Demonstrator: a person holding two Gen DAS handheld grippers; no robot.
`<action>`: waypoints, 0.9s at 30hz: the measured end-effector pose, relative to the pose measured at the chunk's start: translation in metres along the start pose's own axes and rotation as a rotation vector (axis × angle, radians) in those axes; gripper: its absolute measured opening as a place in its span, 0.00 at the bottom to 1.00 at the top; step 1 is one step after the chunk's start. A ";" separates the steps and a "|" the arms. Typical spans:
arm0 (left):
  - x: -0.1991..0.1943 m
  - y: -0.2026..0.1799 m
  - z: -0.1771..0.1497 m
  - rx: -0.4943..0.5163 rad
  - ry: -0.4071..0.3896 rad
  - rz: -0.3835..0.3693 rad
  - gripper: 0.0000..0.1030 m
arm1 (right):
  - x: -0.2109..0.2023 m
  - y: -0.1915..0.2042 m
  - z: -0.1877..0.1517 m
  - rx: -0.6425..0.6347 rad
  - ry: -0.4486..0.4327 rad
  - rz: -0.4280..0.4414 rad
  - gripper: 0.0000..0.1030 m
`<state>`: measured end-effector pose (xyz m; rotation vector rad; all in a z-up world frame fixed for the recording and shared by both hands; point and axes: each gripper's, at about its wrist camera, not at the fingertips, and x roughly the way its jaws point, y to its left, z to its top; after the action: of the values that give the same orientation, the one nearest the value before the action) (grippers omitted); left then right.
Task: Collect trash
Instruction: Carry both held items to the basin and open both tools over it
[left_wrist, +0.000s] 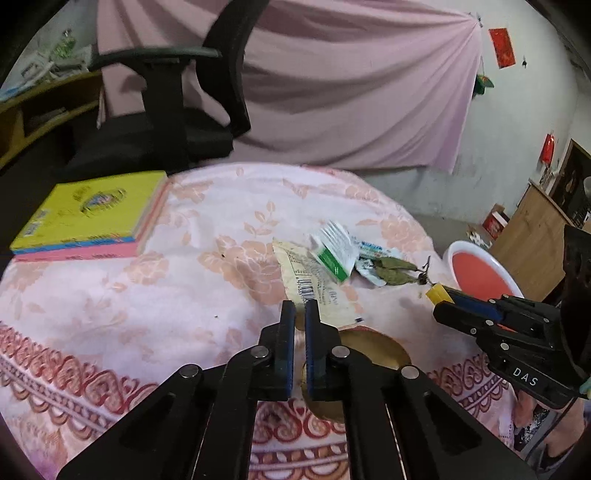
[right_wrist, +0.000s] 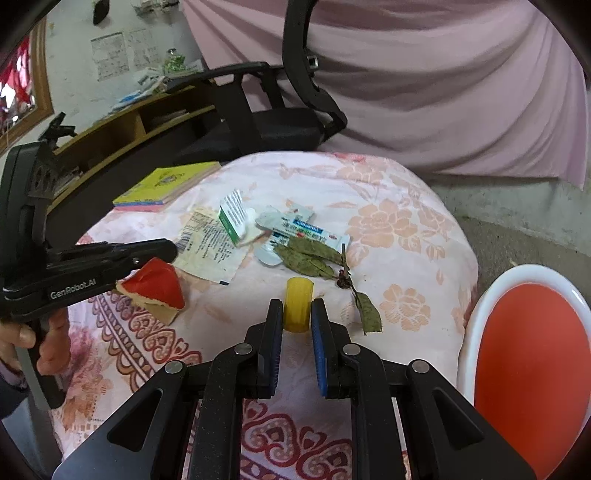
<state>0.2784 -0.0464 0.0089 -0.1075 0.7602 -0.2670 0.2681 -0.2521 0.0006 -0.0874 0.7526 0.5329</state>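
a: two grippers, left to right. left gripper (right_wrist: 173, 249), marked "genrobot.ai", clamps a red-skinned rind piece (right_wrist: 157, 286) beneath its fingers.

b: right gripper (right_wrist: 297, 314), marked "das", pinches a yellow cap (right_wrist: 298, 306), long axis pointing ahead. wrappers (right_wrist: 295, 229) and leaves (right_wrist: 306, 258) lie just beyond it; the red bin (right_wrist: 476, 325) sits to its right, nearer this hand.

Each fisheye is riding on its own gripper, looking forward and downward along the two fingers, close above the cloth-covered table (left_wrist: 155, 295). The left view is facing the office chair (left_wrist: 177, 122); the right view is angling leftward. Both are sharing the wrappers (right_wrist: 288, 229), the yellow book (left_wrist: 92, 214) and the red-and-white basin (right_wrist: 524, 350).
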 end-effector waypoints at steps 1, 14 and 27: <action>-0.006 -0.002 -0.002 0.008 -0.018 0.008 0.02 | -0.004 0.002 0.000 -0.008 -0.015 0.002 0.13; -0.073 -0.038 -0.002 0.132 -0.277 0.060 0.02 | -0.065 0.020 0.006 -0.038 -0.352 -0.010 0.13; -0.100 -0.144 0.013 0.328 -0.522 -0.098 0.02 | -0.147 -0.016 -0.006 0.044 -0.732 -0.234 0.13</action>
<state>0.1887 -0.1573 0.1128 0.0958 0.1865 -0.4324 0.1834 -0.3303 0.0931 0.0614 0.0354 0.2876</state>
